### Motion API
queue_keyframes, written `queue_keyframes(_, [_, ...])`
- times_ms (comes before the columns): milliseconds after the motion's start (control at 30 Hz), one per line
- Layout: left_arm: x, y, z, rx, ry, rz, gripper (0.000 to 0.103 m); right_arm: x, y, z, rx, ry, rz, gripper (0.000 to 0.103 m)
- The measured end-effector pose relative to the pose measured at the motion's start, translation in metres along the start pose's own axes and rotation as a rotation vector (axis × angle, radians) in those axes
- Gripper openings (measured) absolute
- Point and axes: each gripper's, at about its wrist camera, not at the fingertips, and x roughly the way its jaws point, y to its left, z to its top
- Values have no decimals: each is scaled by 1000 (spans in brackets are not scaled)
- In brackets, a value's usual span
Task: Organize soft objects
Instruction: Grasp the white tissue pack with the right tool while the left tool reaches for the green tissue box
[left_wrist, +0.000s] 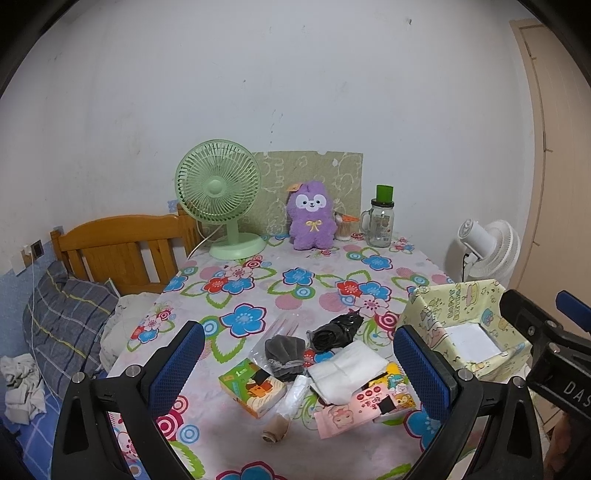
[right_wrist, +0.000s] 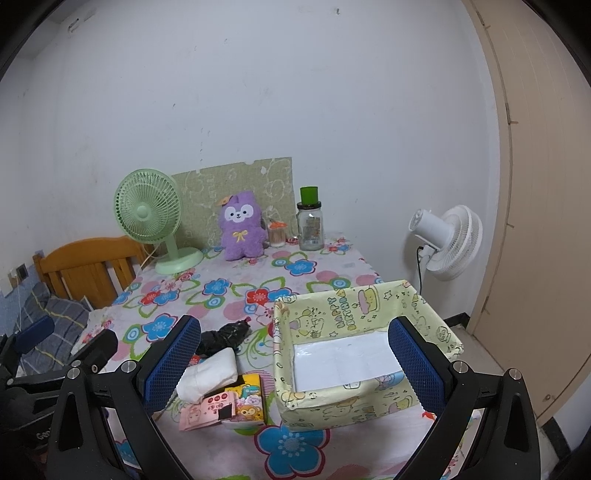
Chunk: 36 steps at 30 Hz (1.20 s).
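A pile lies on the flowered tablecloth (left_wrist: 258, 280): a grey velvet pouch (left_wrist: 282, 356), a crumpled black bag (left_wrist: 334, 330), a folded white cloth (left_wrist: 349, 369), a clear plastic sleeve (left_wrist: 293, 395), a small beige roll (left_wrist: 271, 432) and small card boxes (left_wrist: 253, 389). A yellow paper-covered box (right_wrist: 354, 347) stands open and empty at the right. My left gripper (left_wrist: 299, 373) is open, above the pile. My right gripper (right_wrist: 295, 362) is open, over the box's near left corner. The white cloth (right_wrist: 208, 374) and black bag (right_wrist: 225, 334) also show in the right wrist view.
At the table's back stand a green fan (left_wrist: 221, 199), a purple plush toy (left_wrist: 312, 214), a glass jar with a green lid (left_wrist: 380, 221) and a cotton-swab holder (left_wrist: 343, 227). A bed with a wooden headboard (left_wrist: 122, 251) is left. A white floor fan (right_wrist: 447, 242) is right.
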Motion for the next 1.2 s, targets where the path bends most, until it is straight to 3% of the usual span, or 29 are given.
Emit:
queue_keyframes(433, [24, 5, -6, 29, 37, 0, 103, 27, 29, -6, -18, 45, 39, 103])
queue_keyframes(1200, [97, 53, -36, 39, 209, -9, 96, 102, 104, -44, -41, 209, 54, 99])
